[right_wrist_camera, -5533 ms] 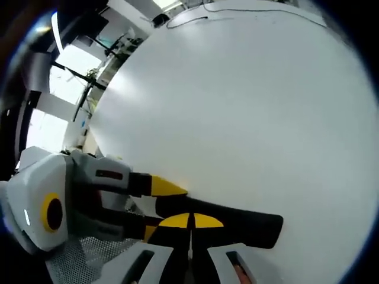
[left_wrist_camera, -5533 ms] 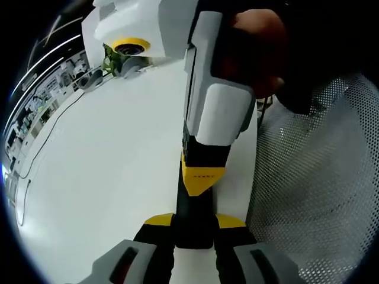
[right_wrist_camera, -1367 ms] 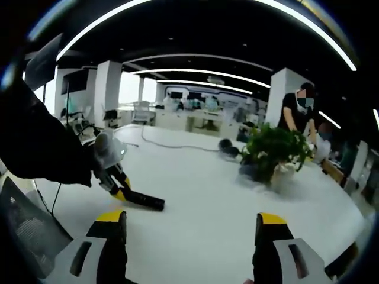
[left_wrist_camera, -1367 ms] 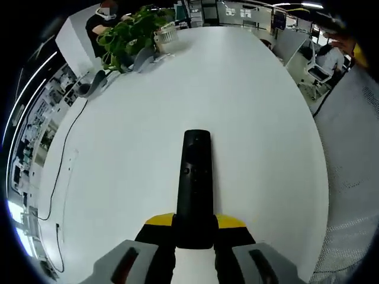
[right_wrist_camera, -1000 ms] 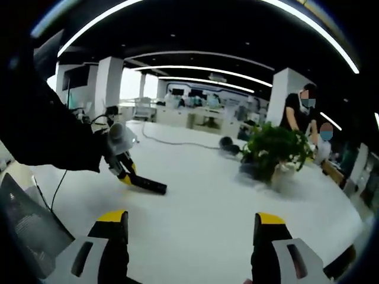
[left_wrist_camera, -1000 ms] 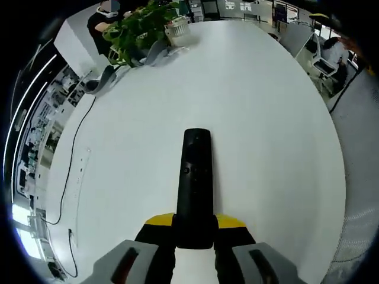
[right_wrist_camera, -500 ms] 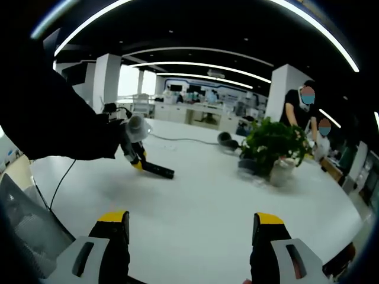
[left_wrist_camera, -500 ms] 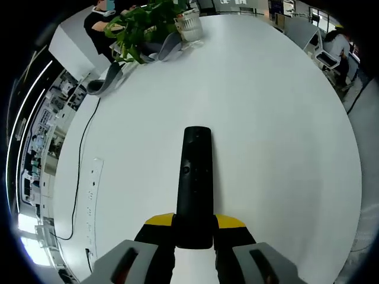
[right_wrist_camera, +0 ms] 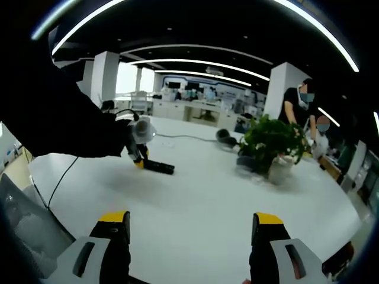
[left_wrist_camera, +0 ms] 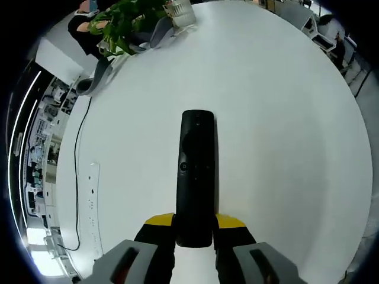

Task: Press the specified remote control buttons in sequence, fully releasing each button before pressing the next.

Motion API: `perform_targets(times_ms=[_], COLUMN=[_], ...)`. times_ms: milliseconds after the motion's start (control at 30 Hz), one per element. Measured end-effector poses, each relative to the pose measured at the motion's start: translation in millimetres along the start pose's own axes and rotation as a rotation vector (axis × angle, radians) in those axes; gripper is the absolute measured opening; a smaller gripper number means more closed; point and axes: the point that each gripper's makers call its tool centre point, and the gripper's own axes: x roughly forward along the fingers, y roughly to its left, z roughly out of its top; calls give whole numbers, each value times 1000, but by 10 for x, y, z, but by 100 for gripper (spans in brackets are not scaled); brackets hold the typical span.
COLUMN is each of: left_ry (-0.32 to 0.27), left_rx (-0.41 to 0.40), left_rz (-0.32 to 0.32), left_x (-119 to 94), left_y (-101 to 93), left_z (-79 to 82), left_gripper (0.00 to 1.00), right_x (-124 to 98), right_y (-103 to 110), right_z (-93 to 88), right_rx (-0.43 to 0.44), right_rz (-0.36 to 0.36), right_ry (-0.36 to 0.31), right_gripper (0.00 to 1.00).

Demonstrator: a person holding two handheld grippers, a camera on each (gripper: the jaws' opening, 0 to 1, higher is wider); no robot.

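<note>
The left tongs [left_wrist_camera: 194, 228] are clamped on the rear end of the remote control [left_wrist_camera: 196, 171], which projects straight forward from between the yellow-tipped jaws with its button face turned up toward the camera; holding it by the tail end appears to leave the buttons near the middle and front uncovered and reachable for pressing. The remote is carried above the white counter [left_wrist_camera: 284, 136], and whether its front end touches the surface cannot be told. In the right gripper view the same left tongs [right_wrist_camera: 141, 158] and the remote [right_wrist_camera: 157, 167] appear at a distance, low over the counter [right_wrist_camera: 195, 201], with a dark sleeve [right_wrist_camera: 53, 112] behind them. The right tongs [right_wrist_camera: 188, 234] stand wide apart and hold nothing, well away from the remote, a posture that suggests no button is being pressed at present. A potted plant [right_wrist_camera: 269, 145] stands farther along the counter, and a cable [left_wrist_camera: 77, 160] trails along its edge, both well apart from the remote.
</note>
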Motion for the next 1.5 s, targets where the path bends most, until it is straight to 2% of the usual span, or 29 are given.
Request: perform_targets(times_ms=[200,267,333,433,500,600,700,833,867,933,967,1000,1033,1100,1300,1500], left_ry=[-5,-16,-21,-40,-57,-79,-97,-117,-156,-167,-188,-196,-195,-197,-200,-261], left_rx=[-2,23,6,-84,-144,-231,-311,-447,-481,-574,-645,-707,-750,-772,-792,-839], left_rz=[-13,15,35,107,111,161,233,255,286,296,267,212,205,239,242,235], left_x=[-6,-16,-19,-42,-47,-56,-97,-113,-123,-131,-110,-76,-57,-61,-89,-239], left_y=[-9,-11,9,81,52,83,134,143,189,205,179,109,110,169,104,-77], left_z=[0,2,-4,-23,-43,-73,-117,-166,-157,-198,-190,-179,-209,-292,-349,-322], left_gripper=[24,26,27,32,31,31,37,41,46,55,62,68,70,74,84,94], right_x=[3,2,-1,-11,-18,-31,-35,-44,-50,-51,-48,-46,-48,-55,-51,-74], right_y=[15,19,16,7,7,13,14,14,11,4,-2,-6,-9,-23,-39,-5], right_z=[-2,-1,2,18,27,52,57,78,86,89,78,76,77,96,90,155], right_rx=[-6,-6,-6,-1,2,0,-1,5,5,4,5,6,8,9,12,47], right_rz=[5,6,5,2,2,4,4,7,5,1,-1,-2,-3,-9,-16,10], right_ry=[2,2,-1,-10,-16,-30,-33,-45,-50,-53,-48,-46,-47,-57,-56,-92], right_gripper=[83,83,83,83,83,83,84,84,84,84,84,84,84,84,85,91])
